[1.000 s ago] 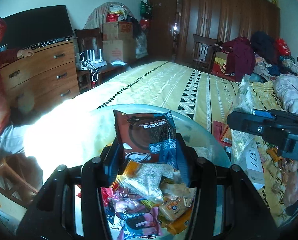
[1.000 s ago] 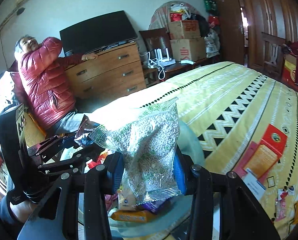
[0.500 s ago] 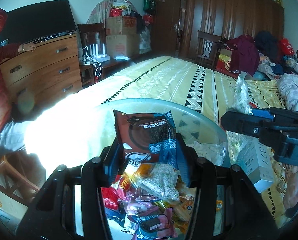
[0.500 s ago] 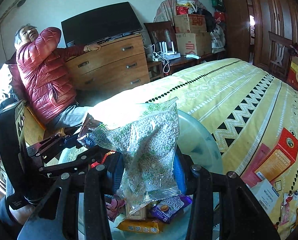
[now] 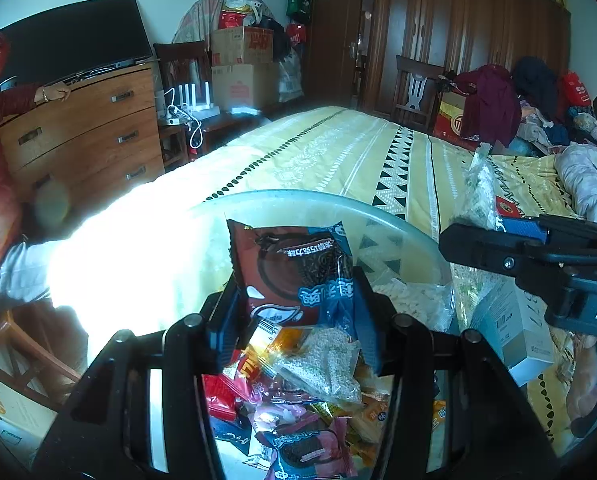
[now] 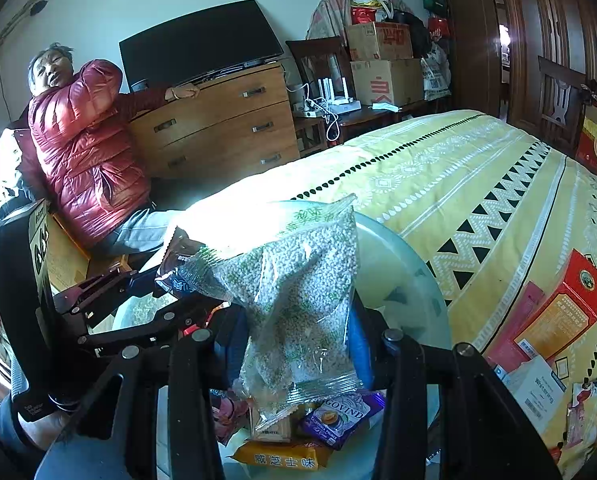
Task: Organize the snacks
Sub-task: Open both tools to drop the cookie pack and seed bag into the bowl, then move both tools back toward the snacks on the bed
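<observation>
Holding a packet apiece, both grippers hang over the clear round plastic tub (image 5: 378, 208) of mixed snacks on the yellow patterned bedspread (image 6: 478, 168). The left gripper (image 5: 294, 320) is clamped on a brown-and-blue chocolate biscuit wrapper (image 5: 294, 268), which stands upright with its long axis running up from the fingers. The right gripper (image 6: 294, 344) pinches a clear bag of small pale green-white pellets (image 6: 298, 280), also upright and leaning slightly left. The heap of loose packets (image 5: 306, 408) lies directly beneath both tools, so either release would likely fall straight down into the tub. Neither hand looks clearly nearer.
</observation>
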